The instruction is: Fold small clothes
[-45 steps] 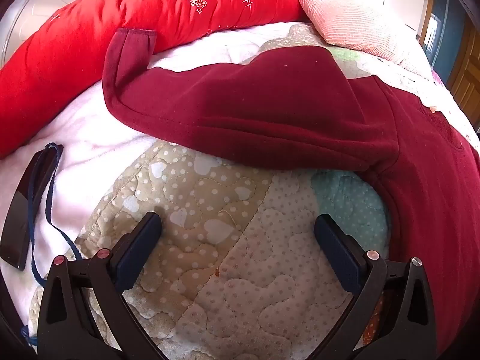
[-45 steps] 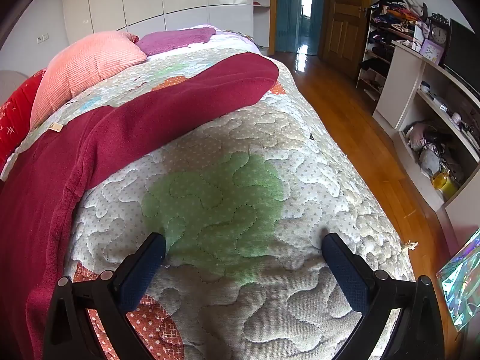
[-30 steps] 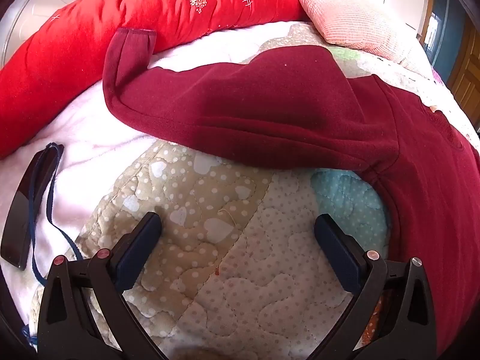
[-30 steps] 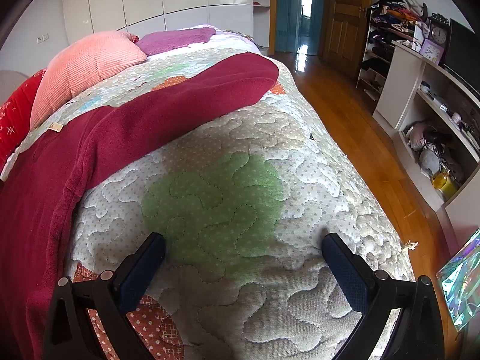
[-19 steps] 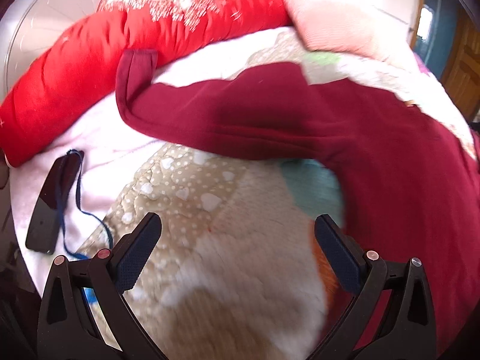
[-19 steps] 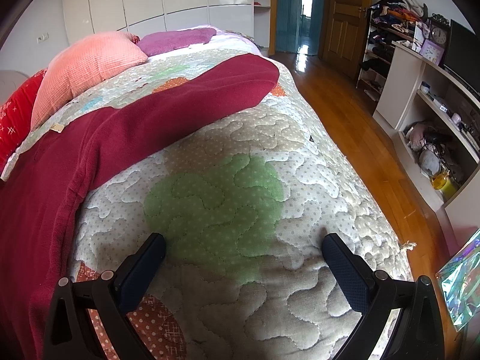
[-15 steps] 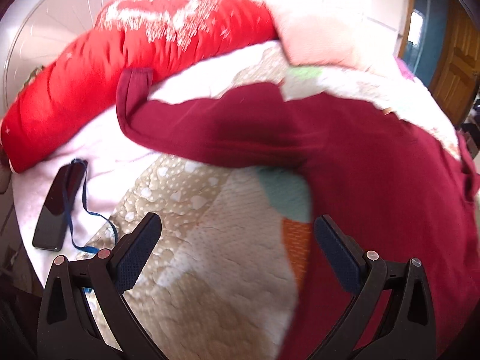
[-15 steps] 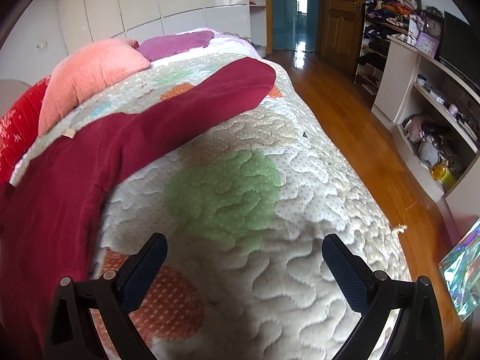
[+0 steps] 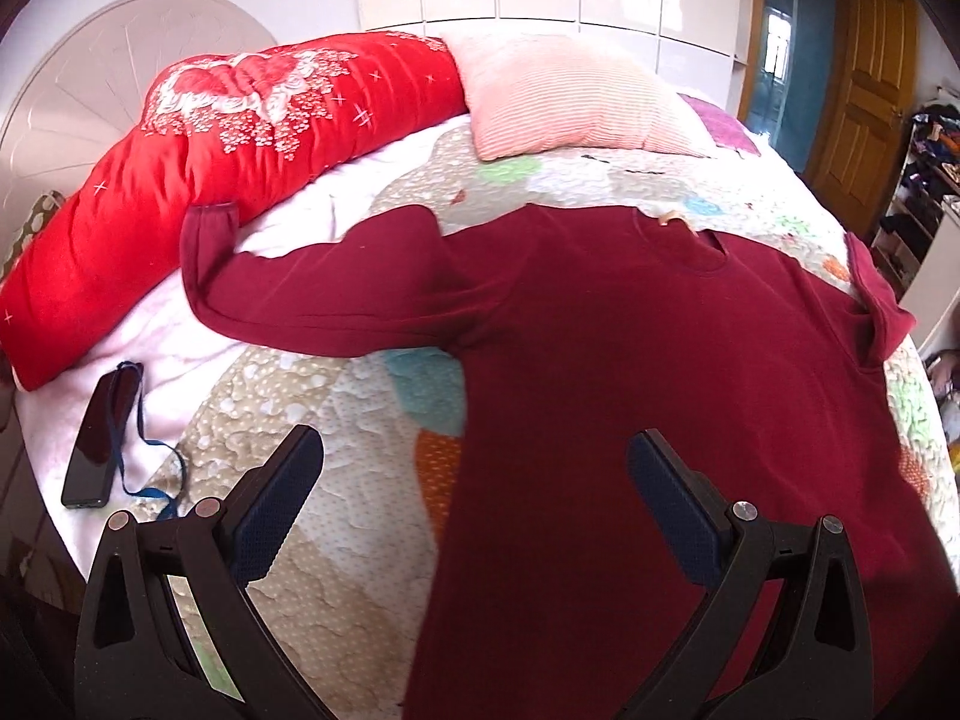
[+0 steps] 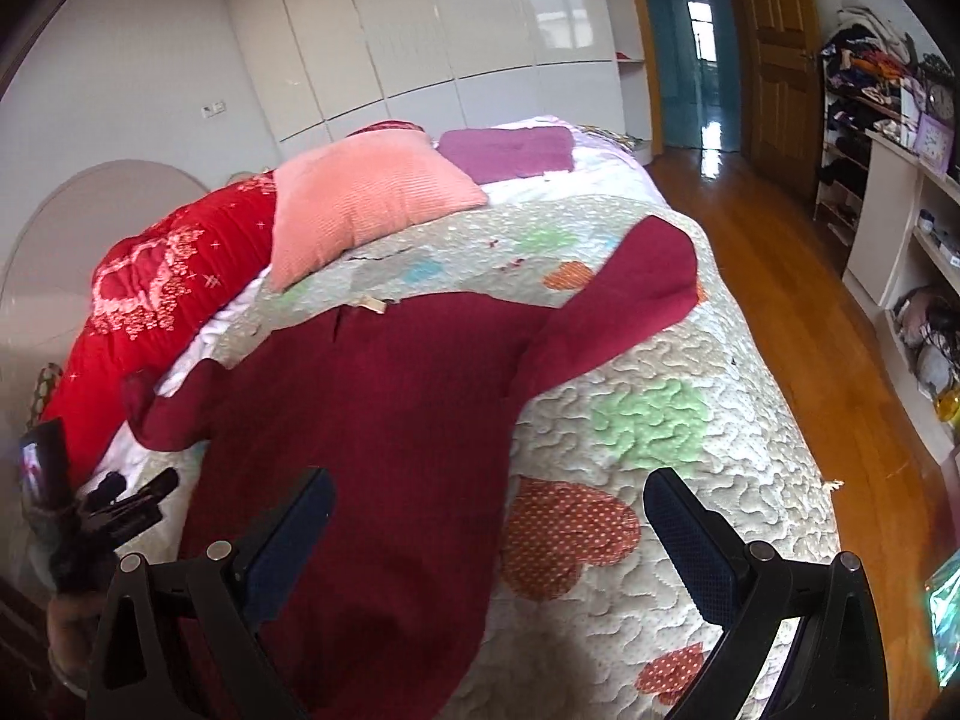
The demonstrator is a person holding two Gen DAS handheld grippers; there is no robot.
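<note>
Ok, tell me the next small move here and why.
Probably bring the left gripper down to the left sleeve and pinch it near the cuff. The sweater lies spread flat on the quilt with both sleeves out, and both grippers are open and hold nothing.
</note>
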